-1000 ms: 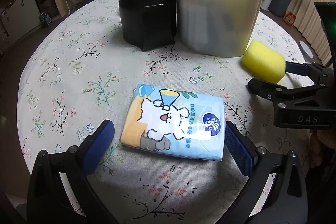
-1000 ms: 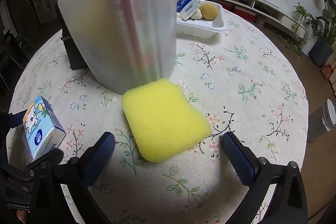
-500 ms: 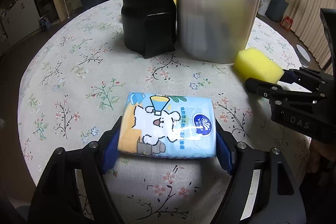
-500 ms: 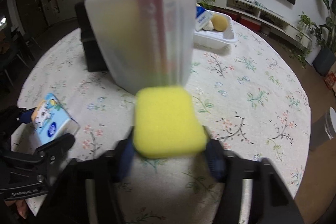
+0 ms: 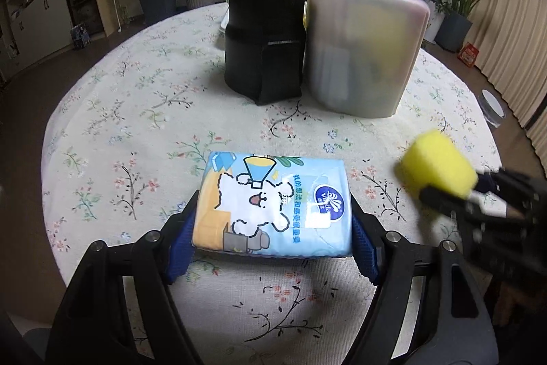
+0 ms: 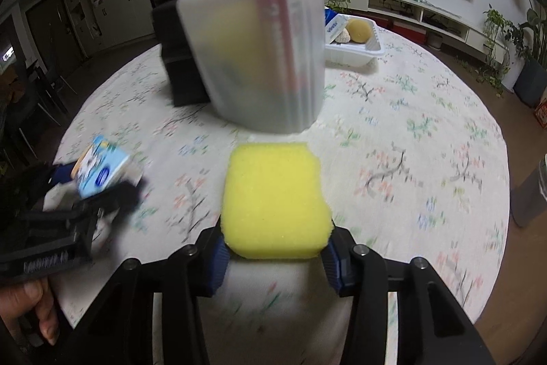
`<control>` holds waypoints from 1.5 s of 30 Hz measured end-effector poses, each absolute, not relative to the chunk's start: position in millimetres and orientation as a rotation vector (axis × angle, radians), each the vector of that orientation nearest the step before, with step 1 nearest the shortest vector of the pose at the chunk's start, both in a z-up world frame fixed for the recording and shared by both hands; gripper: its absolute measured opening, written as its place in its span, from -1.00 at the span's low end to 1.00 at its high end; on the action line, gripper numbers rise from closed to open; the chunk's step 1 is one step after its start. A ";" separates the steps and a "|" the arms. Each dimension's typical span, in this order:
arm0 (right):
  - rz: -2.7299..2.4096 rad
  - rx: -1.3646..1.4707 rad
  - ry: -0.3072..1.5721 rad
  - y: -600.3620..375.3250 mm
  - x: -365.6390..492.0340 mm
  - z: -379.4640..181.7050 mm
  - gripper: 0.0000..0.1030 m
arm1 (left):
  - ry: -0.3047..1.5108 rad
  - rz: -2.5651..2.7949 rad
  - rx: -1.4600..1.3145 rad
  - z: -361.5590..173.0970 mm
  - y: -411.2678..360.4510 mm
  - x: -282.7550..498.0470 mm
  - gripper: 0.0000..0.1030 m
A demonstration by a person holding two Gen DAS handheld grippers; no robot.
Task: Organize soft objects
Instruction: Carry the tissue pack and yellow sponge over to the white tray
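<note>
Black canister (image 5: 265, 40), possibly fabric-sleeved

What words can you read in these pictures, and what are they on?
"Vinda": in the blue oval logo on the tissue pack held in the left gripper; small and only partly clear.
Blue Chinese characters down the same pack: too small to read surely.
"Vinda": on the tissue pack in the white tray, right wrist view.
Raised letters on the left gripper's body, right wrist view: too blurred to read.
Yellow sponge in the right gripper: no writing.

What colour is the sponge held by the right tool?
Bright yellow. The sponge shows best in the right wrist view.
</note>
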State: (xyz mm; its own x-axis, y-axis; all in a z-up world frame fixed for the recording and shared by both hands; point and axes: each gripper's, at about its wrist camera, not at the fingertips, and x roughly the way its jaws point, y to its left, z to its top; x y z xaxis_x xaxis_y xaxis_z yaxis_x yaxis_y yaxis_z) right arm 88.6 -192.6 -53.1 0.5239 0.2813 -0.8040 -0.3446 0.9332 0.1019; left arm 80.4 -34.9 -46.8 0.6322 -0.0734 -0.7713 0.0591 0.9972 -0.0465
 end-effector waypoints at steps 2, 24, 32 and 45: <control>0.379 -0.068 0.945 -190.9 77.4 -50.7 -0.05 | 0.873 -0.077 -0.011 -44.6 -34.4 78.5 0.43; 0.299 -0.017 0.832 -235.8 79.7 30.3 -0.06 | 0.778 -0.073 -0.062 14.7 16.8 98.6 0.43; 0.221 -0.009 0.804 -283.9 128.7 57.6 -0.05 | 0.728 -0.034 -0.042 56.5 64.1 148.6 0.43; 0.113 -0.052 0.796 -337.5 259.7 101.5 -0.05 | 0.711 -0.026 0.076 101.4 75.5 260.6 0.43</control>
State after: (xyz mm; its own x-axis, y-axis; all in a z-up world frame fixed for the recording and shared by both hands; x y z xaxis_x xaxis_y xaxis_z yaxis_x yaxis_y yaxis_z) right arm 259.7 -337.5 101.5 0.6936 0.0819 -0.7157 -0.1213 0.9926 -0.0039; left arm 260.6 75.5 101.4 0.7578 0.0021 -0.6525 0.0495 0.9969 0.0607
